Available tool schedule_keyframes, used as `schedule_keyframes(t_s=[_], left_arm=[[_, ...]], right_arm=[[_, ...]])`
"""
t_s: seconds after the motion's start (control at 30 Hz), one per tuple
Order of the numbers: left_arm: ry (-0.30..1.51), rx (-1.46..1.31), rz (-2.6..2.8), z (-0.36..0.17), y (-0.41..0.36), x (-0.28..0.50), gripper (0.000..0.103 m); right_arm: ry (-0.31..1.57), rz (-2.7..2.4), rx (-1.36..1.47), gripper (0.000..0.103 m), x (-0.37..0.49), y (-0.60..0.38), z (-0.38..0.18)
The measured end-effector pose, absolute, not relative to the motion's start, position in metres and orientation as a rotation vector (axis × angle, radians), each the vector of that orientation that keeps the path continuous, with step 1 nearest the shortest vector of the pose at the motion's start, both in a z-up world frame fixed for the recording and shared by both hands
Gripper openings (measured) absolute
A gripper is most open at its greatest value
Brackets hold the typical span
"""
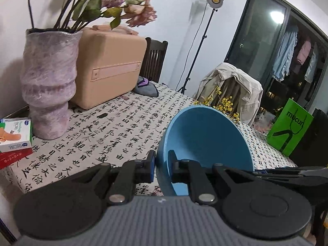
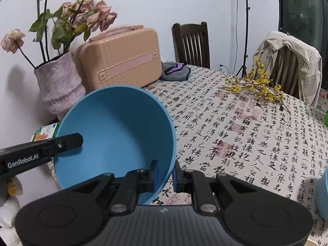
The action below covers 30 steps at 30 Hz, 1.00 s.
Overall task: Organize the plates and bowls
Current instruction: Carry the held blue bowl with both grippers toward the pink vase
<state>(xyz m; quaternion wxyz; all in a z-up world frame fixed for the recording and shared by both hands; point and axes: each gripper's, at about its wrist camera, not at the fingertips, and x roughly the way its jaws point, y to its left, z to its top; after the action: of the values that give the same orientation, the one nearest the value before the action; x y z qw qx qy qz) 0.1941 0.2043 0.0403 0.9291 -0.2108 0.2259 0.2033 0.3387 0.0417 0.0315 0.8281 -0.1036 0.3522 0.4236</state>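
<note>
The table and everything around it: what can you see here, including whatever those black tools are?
blue bowl: one, held tilted above the table
second blue dish: one, only an edge, right
tablecloth: one, white, black calligraphy
vase: one, mauve, dried pink flowers, by the wall
case: one, peach, behind the vase
yellow sprigs: one bunch, far side
green bag: one, right
chairs: two, dark wood, one draped with a beige jacket
left gripper: black, jaws clamping the bowl's rim
right gripper: black, clamping the opposite rim

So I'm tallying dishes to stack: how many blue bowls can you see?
2: one blue bowl clamped at its rim by both hand-held grippers, left and right; a second blue rim at the right edge. Others may be hidden.
</note>
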Motion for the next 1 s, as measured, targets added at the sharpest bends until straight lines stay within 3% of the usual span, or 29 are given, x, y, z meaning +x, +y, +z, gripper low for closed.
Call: schedule_keyframes(t_s=[1.0], left_arm=[[0.546, -0.553, 0.439, -0.014, 0.251, 0.176, 0.014]], right_arm=[[0.895, 0.898, -0.322, 0.014, 0.334, 0.102, -0.017]])
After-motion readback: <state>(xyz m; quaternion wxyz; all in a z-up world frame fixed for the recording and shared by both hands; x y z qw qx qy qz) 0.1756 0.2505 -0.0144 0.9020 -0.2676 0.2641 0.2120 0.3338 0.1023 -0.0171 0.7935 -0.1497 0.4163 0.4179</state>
